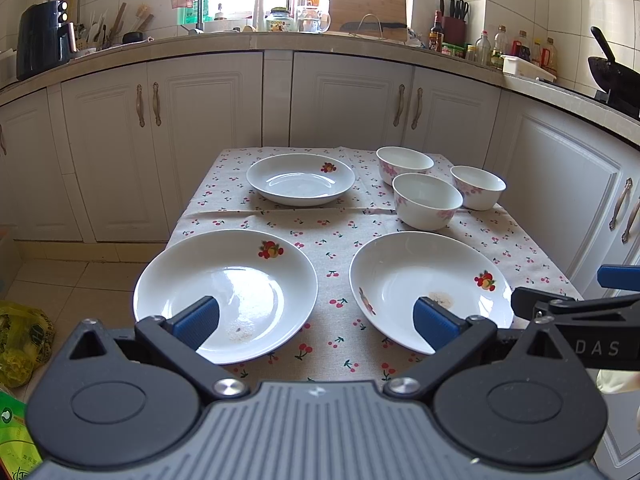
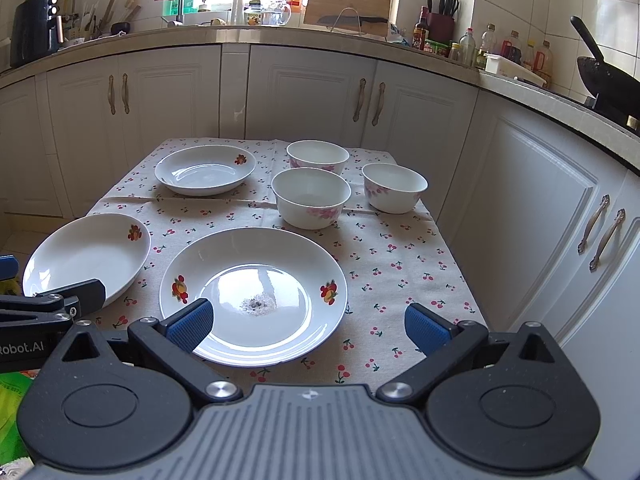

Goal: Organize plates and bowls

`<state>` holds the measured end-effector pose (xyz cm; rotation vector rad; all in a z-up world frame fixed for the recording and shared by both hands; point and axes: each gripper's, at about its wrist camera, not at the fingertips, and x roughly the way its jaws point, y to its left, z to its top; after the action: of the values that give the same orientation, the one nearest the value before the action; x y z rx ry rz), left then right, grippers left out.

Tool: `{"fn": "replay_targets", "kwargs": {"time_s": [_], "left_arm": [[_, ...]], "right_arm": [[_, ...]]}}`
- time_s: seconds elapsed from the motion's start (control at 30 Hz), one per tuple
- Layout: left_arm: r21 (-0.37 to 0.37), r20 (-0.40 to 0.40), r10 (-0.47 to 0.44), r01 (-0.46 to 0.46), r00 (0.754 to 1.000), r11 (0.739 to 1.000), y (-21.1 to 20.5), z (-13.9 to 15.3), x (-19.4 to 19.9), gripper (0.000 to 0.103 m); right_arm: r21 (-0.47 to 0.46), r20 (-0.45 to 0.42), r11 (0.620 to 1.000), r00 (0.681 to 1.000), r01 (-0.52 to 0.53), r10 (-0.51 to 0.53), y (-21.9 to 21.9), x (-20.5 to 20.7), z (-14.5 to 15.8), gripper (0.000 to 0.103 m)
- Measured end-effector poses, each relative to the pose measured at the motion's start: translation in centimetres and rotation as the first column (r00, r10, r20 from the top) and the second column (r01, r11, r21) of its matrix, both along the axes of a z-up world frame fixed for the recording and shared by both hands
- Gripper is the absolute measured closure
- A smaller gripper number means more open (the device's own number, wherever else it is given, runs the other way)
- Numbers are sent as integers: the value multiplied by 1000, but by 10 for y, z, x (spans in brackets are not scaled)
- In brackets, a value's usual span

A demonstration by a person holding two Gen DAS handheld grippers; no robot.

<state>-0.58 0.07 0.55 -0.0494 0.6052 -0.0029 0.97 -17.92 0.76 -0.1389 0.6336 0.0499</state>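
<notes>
Three white fruit-print plates lie on the cherry-print tablecloth [image 1: 332,240]: a near left plate [image 1: 226,294], a near right plate [image 1: 430,288] with a brownish stain, and a far plate [image 1: 300,178]. Three white pink-flowered bowls [image 1: 426,200] stand apart at the back right. My left gripper [image 1: 316,320] is open and empty, hovering over the gap between the two near plates. My right gripper [image 2: 308,328] is open and empty above the stained plate [image 2: 254,294] and the cloth to its right. The bowls [image 2: 311,202] and far plate [image 2: 205,170] lie beyond it.
White cabinets [image 1: 216,140] wrap around the table's far and right sides. The counter holds an air fryer [image 1: 40,40], bottles [image 1: 484,46] and a black wok [image 1: 612,76]. Green and yellow bags [image 1: 20,340] lie on the floor at left.
</notes>
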Motion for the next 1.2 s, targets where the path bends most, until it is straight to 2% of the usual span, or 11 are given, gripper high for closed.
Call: {"fn": "replay_targets", "kwargs": {"time_s": [0.77, 0.93, 1.2], "left_arm": [[-23, 21, -41, 42, 999, 999, 0, -2, 4, 1], [-18, 33, -62, 63, 998, 998, 3, -2, 7, 1], [-10, 94, -135, 137, 986, 991, 21, -8, 17, 1]], "right_arm": [[3, 6, 1000, 1000, -7, 7, -4, 4, 4, 0], [2, 32, 1000, 999, -31, 31, -4, 8, 9, 0], [-5, 103, 994, 989, -108, 108, -1, 25, 21, 0]]}}
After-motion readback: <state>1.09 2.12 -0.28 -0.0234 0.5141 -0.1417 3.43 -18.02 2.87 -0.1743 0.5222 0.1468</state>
